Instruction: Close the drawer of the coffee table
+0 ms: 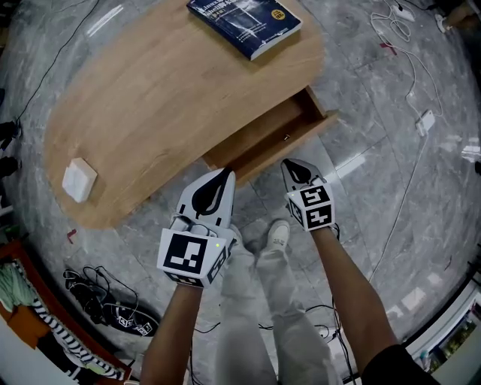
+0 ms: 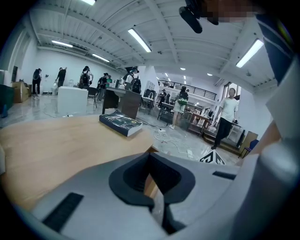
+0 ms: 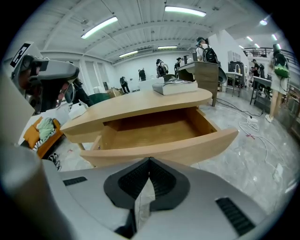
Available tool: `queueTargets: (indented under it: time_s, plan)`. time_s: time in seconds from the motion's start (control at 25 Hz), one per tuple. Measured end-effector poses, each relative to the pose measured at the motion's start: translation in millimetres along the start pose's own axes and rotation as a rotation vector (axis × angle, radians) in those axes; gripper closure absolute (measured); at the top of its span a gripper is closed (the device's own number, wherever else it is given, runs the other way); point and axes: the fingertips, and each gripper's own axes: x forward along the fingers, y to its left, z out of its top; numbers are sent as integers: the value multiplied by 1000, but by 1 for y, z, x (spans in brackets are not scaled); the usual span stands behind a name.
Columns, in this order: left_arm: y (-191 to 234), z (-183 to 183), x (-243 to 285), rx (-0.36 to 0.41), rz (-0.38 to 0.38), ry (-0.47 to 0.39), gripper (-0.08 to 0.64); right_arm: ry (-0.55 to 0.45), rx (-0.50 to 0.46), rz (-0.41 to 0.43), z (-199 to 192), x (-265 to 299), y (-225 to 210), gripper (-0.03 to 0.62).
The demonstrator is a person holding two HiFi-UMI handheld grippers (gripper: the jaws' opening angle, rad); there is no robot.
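Observation:
A light wooden coffee table [image 1: 150, 98] has its drawer [image 1: 274, 135] pulled out toward me, empty inside. In the right gripper view the drawer [image 3: 159, 136] shows its curved front panel just ahead of the jaws. My right gripper [image 1: 291, 167] is shut, its tip close in front of the drawer front. My left gripper [image 1: 224, 175] is shut too, its tip near the drawer's left end under the tabletop edge. In the left gripper view I look across the table top [image 2: 61, 140] from the left gripper [image 2: 150, 176].
A dark blue book [image 1: 244, 22] lies on the far end of the table, also the book [image 2: 120, 124]. A small white box [image 1: 79, 180] sits at the table's left end. Cables [image 1: 406, 53] run over the grey floor; my legs and shoes [image 1: 278, 234] stand below.

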Motion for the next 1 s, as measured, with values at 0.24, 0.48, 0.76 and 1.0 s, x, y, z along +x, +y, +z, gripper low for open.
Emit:
queueTargets:
  time_s: [0.24, 0.48, 0.76, 1.0]
  plan:
    - [3, -4, 2, -8, 2, 5, 558, 4, -6, 5, 2, 6, 0, 580]
    - [7, -6, 3, -11, 4, 11, 558, 7, -14, 4, 3, 10, 1, 580]
    - [8, -5, 4, -16, 4, 4, 557, 19, -12, -5, 3, 9, 1, 580]
    - [9, -7, 6, -23, 1, 5, 557, 22, -22, -4, 5, 9, 0, 580]
